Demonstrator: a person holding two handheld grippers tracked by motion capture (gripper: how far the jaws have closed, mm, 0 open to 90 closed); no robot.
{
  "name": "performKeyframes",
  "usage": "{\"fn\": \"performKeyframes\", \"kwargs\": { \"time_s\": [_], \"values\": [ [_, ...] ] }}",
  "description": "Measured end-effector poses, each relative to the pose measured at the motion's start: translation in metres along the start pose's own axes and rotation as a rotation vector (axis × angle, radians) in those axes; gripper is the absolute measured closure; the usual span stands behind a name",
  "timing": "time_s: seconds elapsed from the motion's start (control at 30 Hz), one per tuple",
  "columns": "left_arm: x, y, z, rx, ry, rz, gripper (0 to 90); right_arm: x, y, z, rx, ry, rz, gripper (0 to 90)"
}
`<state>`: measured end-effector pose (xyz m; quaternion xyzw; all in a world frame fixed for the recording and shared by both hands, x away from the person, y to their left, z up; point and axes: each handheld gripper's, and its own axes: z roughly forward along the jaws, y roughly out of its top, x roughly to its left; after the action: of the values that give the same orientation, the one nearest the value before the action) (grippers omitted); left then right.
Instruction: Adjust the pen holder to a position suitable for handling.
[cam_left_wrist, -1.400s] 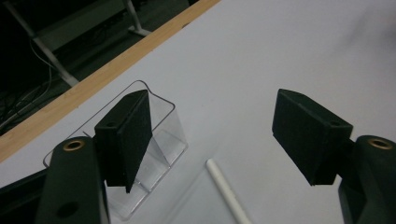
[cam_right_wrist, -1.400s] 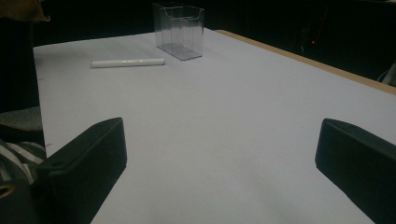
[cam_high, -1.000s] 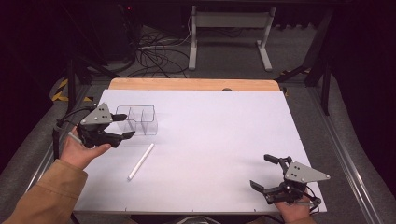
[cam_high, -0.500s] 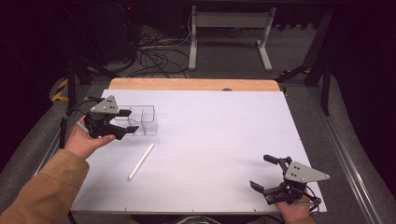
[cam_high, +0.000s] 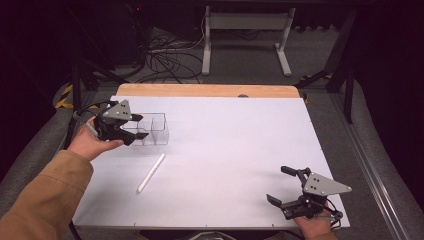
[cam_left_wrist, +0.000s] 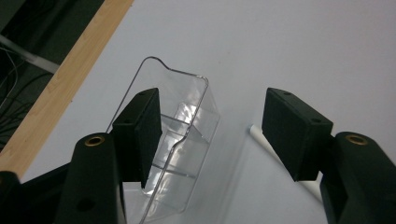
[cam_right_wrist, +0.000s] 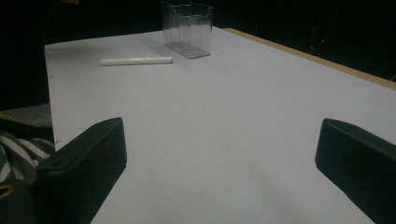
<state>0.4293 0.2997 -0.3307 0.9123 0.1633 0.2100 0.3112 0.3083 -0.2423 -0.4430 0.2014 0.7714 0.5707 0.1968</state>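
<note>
Both grippers stand with jaws apart and nothing clamped. Nearest the person, the right gripper (cam_high: 289, 192) rests low at the near right corner of the table (cam_high: 240, 150), held in a hand at the bottom edge of the high view; its jaws are spread wide and only bare white surface lies between them, as the right gripper view (cam_right_wrist: 219, 172) also shows. Farther in and to the left, a white pen (cam_high: 151, 173) lies flat on the table, slanting from near left to far right, well apart from the right gripper and just short of the left one. Beyond the pen, the left gripper (cam_high: 139, 126) is held by a hand (cam_high: 90, 142) in a tan sleeve (cam_high: 45, 200) over the left side of the table, at the left end of a clear box (cam_high: 156, 129) with dividers that stands upright near the far left. In the left gripper view its jaws have just been closing slightly but remain well apart: one pad overlaps the box (cam_left_wrist: 180, 140) wall, whether touching it cannot be told, and the other hangs over the tip of the pen (cam_left_wrist: 254, 130). Past the box runs the wooden far edge (cam_high: 205, 90) of the table, and behind it cables (cam_high: 165, 60) lie on the dark floor by a metal stand (cam_high: 245, 30).
</note>
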Motion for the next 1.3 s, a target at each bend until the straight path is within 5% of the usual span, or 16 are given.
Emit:
{"fn": "performKeyframes", "kwargs": {
  "time_s": [0.17,0.97,1.3],
  "values": [
    [0.005,0.004,0.009,0.082,-0.003,0.054,40.6,0.000,0.000,-0.001,0.002,0.003,0.003,2.6],
    [0.019,0.007,0.044,0.263,-0.013,0.125,46.5,0.001,-0.001,0.000,0.002,0.016,0.001,2.6],
    [0.021,0.010,0.057,0.360,-0.030,0.157,55.6,0.001,-0.001,0.001,0.002,0.021,-0.001,2.6]
  ]
}}
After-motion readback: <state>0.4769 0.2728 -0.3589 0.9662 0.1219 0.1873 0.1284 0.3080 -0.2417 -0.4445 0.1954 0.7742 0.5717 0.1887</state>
